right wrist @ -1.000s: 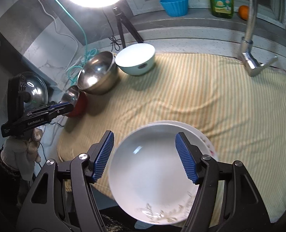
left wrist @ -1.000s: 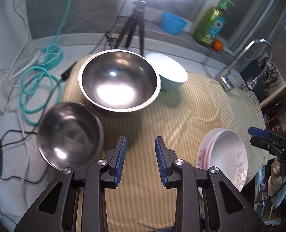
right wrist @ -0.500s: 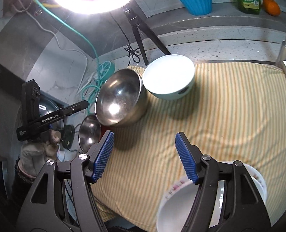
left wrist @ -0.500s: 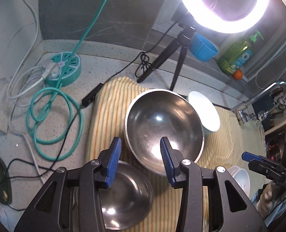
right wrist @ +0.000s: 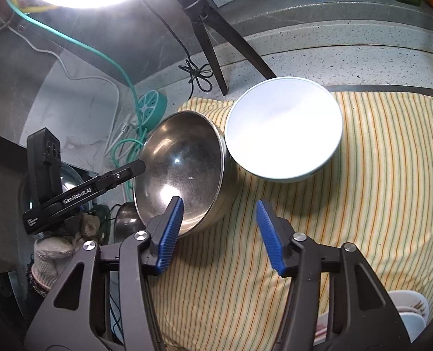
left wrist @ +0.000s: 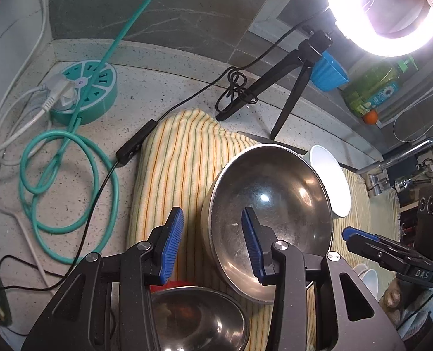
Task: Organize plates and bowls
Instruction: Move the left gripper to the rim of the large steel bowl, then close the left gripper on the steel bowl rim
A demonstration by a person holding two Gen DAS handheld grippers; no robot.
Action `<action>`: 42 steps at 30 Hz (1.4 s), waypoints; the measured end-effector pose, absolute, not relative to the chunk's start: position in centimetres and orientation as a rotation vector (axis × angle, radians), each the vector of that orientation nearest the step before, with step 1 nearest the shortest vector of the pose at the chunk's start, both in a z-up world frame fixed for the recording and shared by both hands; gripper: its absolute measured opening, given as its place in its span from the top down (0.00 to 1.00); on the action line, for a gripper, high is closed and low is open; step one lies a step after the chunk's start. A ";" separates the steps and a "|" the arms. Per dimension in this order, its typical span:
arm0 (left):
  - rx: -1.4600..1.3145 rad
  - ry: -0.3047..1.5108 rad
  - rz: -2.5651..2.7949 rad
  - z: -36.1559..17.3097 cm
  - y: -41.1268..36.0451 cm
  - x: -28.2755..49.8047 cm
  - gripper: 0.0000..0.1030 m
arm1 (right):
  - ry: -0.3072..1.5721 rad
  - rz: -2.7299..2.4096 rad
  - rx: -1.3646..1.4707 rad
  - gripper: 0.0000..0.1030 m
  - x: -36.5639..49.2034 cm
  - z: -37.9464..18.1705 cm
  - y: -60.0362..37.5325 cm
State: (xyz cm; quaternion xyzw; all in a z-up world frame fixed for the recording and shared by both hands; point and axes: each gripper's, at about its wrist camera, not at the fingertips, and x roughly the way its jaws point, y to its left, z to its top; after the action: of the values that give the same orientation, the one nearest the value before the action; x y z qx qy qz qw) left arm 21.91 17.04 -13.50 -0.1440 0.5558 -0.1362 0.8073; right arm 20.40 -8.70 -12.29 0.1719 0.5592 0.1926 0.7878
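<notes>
A large steel bowl (left wrist: 274, 204) (right wrist: 184, 163) stands on the striped yellow cloth (left wrist: 175, 169) (right wrist: 377, 190). A white bowl (left wrist: 331, 181) (right wrist: 283, 128) sits right beside it, rims close. A small steel bowl (left wrist: 198, 318) (right wrist: 125, 225) lies under my left gripper (left wrist: 212, 242), which is open and empty, its right finger over the large bowl's rim. My right gripper (right wrist: 220, 234) is open and empty above the cloth, in front of both bowls. White plates (right wrist: 412, 313) (left wrist: 368, 278) show at the cloth's near right edge.
A ring light on a black tripod (left wrist: 289, 70) (right wrist: 210, 35) stands behind the bowls. A teal power hub (left wrist: 84, 90) and teal cable (left wrist: 67, 187) lie on the counter to the left. A blue cup (left wrist: 329, 71), green soap bottle (left wrist: 374, 93) and faucet (left wrist: 406, 158) are at the back right.
Both grippers have moved forward toward the bowls at the back left. The plates have slipped out from under the right gripper; the small steel bowl now lies beneath the left gripper.
</notes>
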 end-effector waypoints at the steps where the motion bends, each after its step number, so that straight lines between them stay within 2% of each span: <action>1: -0.307 1.191 -0.295 -13.6 17.0 21.9 0.62 | 1.209 0.414 0.367 0.52 20.6 -12.5 -8.5; 4: -0.306 1.202 -0.303 -13.9 16.9 22.1 0.63 | 1.228 0.419 0.368 0.58 21.2 -13.2 -7.9; 6: -0.310 1.209 -0.309 -14.1 16.9 22.2 0.72 | 1.240 0.421 0.366 0.63 21.5 -13.6 -7.6; 14: -0.336 1.222 -0.335 -14.7 16.8 22.5 0.79 | 1.266 0.413 0.347 0.83 22.3 -14.7 -7.0; 28: -0.328 1.195 -0.313 -13.8 17.0 21.9 0.79 | 1.254 0.423 0.315 0.83 22.3 -13.9 -5.9; 42: -0.301 1.103 -0.337 -9.0 15.7 19.9 0.79 | 1.204 0.468 0.338 0.83 20.6 -10.7 -7.5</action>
State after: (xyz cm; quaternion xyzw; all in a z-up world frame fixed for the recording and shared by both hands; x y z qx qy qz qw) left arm 19.89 15.68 -9.01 -0.1418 0.5195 -0.1585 0.8276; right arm 20.58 -7.53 -10.68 0.1569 0.5583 0.2169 0.7853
